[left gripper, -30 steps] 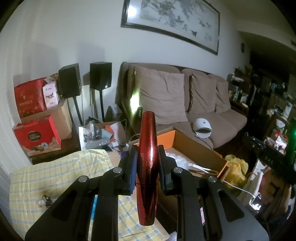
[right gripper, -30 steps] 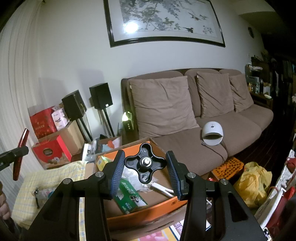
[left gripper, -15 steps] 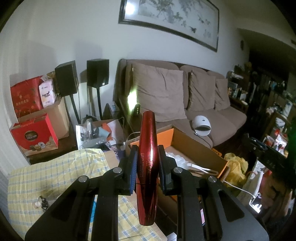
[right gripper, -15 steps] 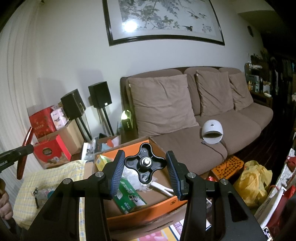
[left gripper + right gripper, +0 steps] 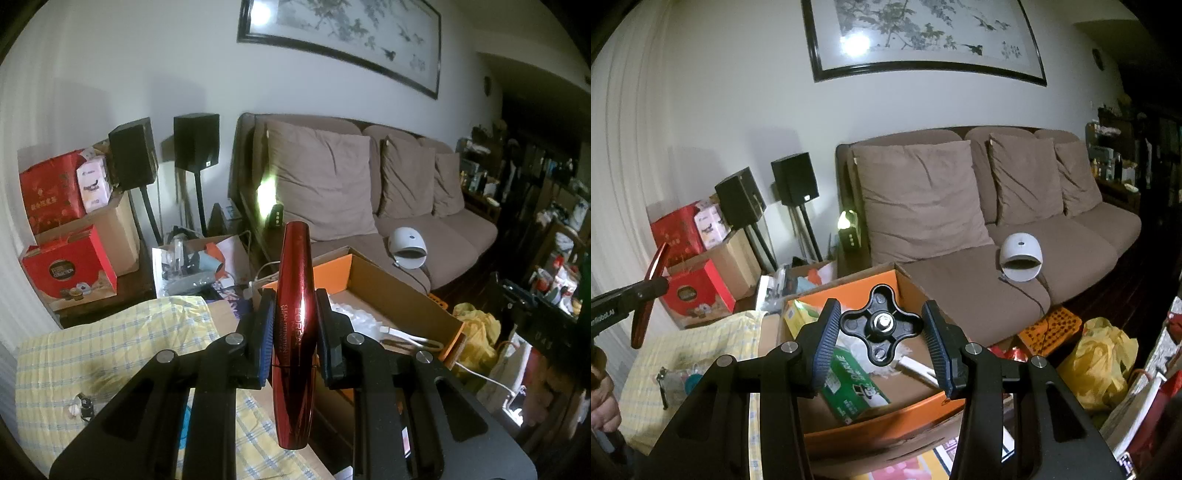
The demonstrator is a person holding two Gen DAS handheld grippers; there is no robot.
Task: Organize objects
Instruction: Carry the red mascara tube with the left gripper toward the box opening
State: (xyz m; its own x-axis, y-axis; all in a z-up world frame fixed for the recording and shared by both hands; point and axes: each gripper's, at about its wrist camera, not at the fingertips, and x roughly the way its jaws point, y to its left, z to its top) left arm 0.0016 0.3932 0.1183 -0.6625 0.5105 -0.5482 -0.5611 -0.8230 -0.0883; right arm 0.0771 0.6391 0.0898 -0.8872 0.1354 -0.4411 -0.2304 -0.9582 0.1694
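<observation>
above the orange box (image 5: 886, 432) — right tool (image 5: 882, 334) seemingly pinches a black knob (image 5: 881, 326).

"L'ORÉAL" on red mascara tube (image 5: 295, 332)

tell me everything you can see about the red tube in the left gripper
The red tube is a glossy, metallic-looking mascara-style tube, widest at the middle and tapering to both ends, with pale lettering down its side and a thin seam below the grip. It stands nearly upright, clamped at about mid-length between the jaws of the left gripper; nothing else touches it. In the right wrist view it leans slightly, held in the air above the yellow checked cloth, beside the orange cardboard box.
</observation>
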